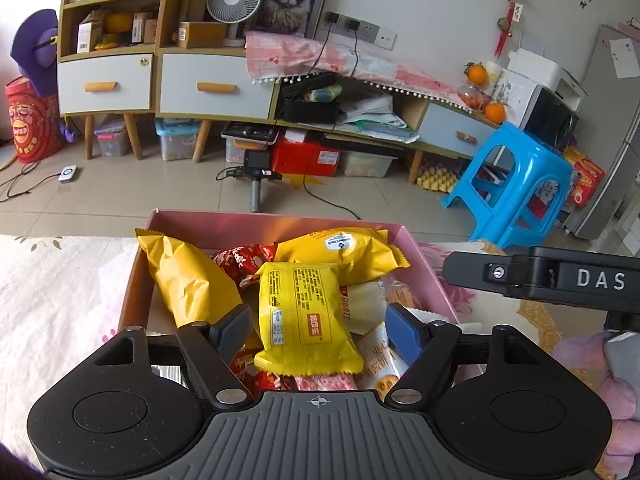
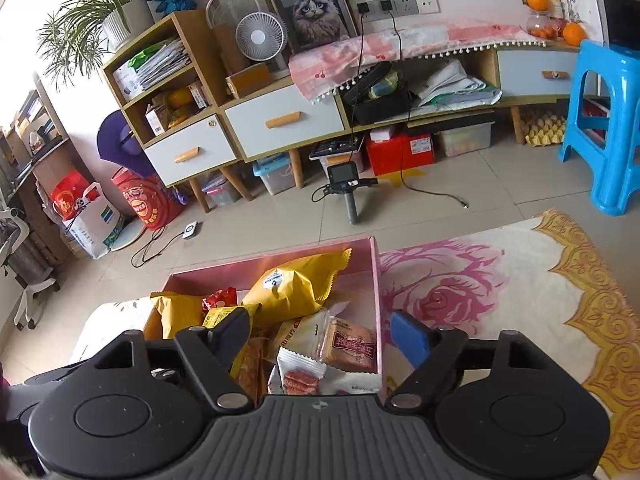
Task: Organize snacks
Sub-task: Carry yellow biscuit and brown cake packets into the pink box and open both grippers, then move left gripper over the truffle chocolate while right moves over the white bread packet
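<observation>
A pink box (image 1: 424,258) on the patterned cloth holds several snack packets: yellow bags, red wrappers and pale biscuit packs. My left gripper (image 1: 318,330) is open just above the box, its fingers either side of a small yellow packet (image 1: 302,316) that lies on the pile, apart from both pads. My right gripper (image 2: 320,334) is open and empty above the box's near right corner (image 2: 376,280), over a brown biscuit pack (image 2: 348,346). A large yellow bag (image 2: 296,284) lies at the back of the box. The right gripper's body shows at the right of the left wrist view (image 1: 560,276).
The box sits near the far edge of the cloth-covered surface (image 2: 500,288). Beyond it are tiled floor, a blue plastic stool (image 1: 516,188), a camera on a handle (image 2: 346,184) with cables, and low cabinets (image 1: 216,84) along the wall.
</observation>
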### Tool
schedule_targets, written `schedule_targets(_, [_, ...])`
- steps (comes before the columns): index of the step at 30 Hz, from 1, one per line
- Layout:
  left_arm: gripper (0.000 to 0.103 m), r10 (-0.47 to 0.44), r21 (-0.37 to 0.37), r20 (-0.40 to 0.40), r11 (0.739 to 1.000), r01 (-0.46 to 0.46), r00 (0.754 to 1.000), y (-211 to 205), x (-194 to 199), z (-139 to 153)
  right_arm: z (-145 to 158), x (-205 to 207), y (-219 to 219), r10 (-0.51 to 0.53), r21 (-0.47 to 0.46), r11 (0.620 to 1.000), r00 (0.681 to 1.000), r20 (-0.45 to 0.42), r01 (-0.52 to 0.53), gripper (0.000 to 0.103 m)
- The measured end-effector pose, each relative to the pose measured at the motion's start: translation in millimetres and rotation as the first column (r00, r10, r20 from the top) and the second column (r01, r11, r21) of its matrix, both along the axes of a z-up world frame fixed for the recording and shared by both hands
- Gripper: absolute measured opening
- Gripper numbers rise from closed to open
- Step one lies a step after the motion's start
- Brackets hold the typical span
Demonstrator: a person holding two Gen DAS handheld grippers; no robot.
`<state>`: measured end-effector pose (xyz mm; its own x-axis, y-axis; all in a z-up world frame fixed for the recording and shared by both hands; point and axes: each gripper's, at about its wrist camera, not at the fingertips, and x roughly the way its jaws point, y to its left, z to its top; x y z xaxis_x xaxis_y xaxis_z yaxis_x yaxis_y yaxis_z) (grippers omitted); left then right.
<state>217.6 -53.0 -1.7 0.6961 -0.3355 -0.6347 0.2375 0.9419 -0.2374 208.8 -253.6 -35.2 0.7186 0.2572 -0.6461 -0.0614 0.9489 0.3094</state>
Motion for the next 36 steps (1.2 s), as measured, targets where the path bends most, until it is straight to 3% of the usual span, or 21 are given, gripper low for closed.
schedule_targets(13, [0.090, 0.001, 0.026, 0.023, 1.000, -0.001, 1.000, 22.3, -47.8, 21.8, 25.4, -42.6, 11.3, 0.005, -0.088, 0.996, 1.000, 0.002, -0.004, 0.084])
schedule_targets(17, [0.094, 0.011, 0.065, 0.046, 0.998, -0.014, 0.999, 31.1, -63.6, 29.2, 30.3, -56.3, 16.3, 0.002, -0.097, 0.995, 1.000, 0.000, -0.002, 0.087])
schedule_targets(25, [0.095, 0.003, 0.105, 0.041, 0.994, -0.008, 0.999, 47.5, -91.9, 37.3, 36.3, -82.7, 27.8, 0.010, -0.115, 0.993, 1.000, 0.000, -0.010, 0.089])
schedule_targets(36, [0.095, -0.009, 0.107, 0.010, 0.994, 0.008, 1.000, 71.3, -130.4, 30.5, 32.4, -115.2, 44.4, 0.030, -0.132, 0.991, 0.999, 0.011, -0.028, 0.092])
